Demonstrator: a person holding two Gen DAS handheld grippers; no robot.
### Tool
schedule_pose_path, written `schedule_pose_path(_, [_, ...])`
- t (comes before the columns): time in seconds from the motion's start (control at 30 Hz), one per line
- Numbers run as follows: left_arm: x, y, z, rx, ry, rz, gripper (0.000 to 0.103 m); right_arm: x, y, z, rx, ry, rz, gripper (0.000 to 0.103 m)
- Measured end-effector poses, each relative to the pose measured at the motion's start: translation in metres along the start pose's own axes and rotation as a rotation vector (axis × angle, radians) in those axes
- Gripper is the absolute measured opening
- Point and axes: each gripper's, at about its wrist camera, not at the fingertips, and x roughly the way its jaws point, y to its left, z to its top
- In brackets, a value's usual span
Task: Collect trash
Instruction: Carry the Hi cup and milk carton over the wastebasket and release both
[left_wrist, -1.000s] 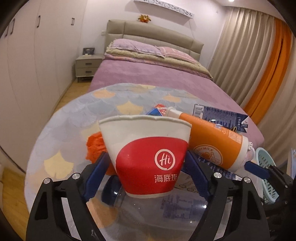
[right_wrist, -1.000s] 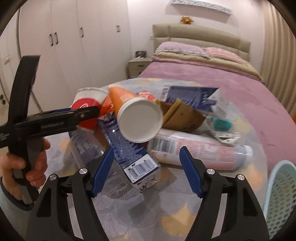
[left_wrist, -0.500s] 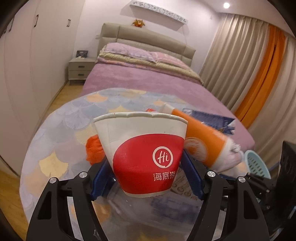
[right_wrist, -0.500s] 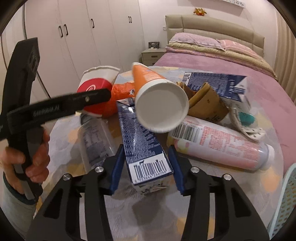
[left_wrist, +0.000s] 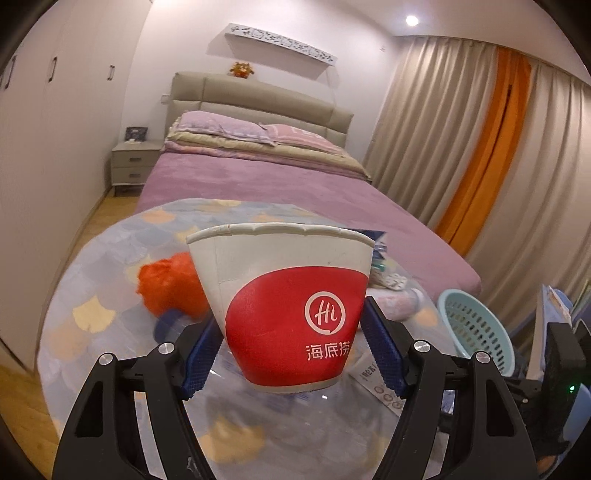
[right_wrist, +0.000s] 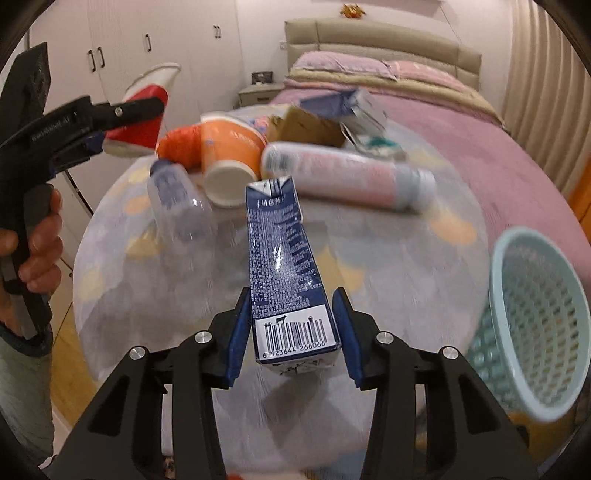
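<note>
My left gripper (left_wrist: 291, 350) is shut on a red-and-white paper cup (left_wrist: 284, 306) and holds it above the round table (left_wrist: 92, 280); the cup also shows in the right wrist view (right_wrist: 144, 110). My right gripper (right_wrist: 291, 343) is shut on a dark blue milk carton (right_wrist: 284, 266), lifted off the table. A light blue mesh basket (right_wrist: 535, 325) stands at the right, beside the table; it also shows in the left wrist view (left_wrist: 476, 332).
On the table lie an orange cup (right_wrist: 229, 155), a clear plastic bottle (right_wrist: 177, 199), a pink spray can (right_wrist: 351, 173), an orange crumpled bag (left_wrist: 170, 284), brown cardboard (right_wrist: 306, 125) and another blue carton (right_wrist: 340, 103). A bed (left_wrist: 280, 184) lies behind.
My right gripper closed on the blue carton and lifted it back toward the basket side. My left gripper raised the paper cup higher above the table.
</note>
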Motion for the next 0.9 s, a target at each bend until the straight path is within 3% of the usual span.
schedule_pose_path(0.1, [-0.001,-0.009,-0.004,0.012,0.004,-0.011,0.071,0.006,-0.002,0.001,0.017,0.01,0.0,0.043])
schedule_pose_path(0.17, [-0.002,-0.013,-0.005,0.018,0.009,-0.014,0.071,0.008,-0.001,0.003,0.019,0.005,-0.003,0.058])
schedule_pose_path(0.23, [-0.004,-0.017,-0.008,0.025,0.009,-0.019,0.071,0.012,0.002,0.008,0.021,-0.002,0.0,0.059])
schedule_pose_path(0.3, [-0.005,-0.023,-0.008,0.037,0.01,-0.019,0.071,0.022,0.002,0.014,0.035,0.015,0.003,0.057])
schedule_pose_path(0.33, [-0.005,-0.025,-0.008,0.042,0.01,-0.02,0.071,0.024,0.0,0.015,0.041,0.019,0.002,0.04])
schedule_pose_path(0.37, [-0.005,-0.028,-0.007,0.045,0.011,-0.024,0.071,0.025,0.0,0.016,0.042,0.018,0.003,0.036])
schedule_pose_path(0.6, [0.003,-0.064,-0.003,0.098,0.015,-0.084,0.071,-0.013,-0.022,0.016,0.079,-0.09,-0.029,0.035])
schedule_pose_path(0.77, [0.019,-0.109,0.002,0.153,0.026,-0.155,0.071,-0.058,-0.067,0.014,0.156,-0.198,-0.161,0.035])
schedule_pose_path(0.9, [0.043,-0.151,0.003,0.201,0.054,-0.216,0.071,-0.072,-0.115,0.007,0.255,-0.217,-0.263,0.035])
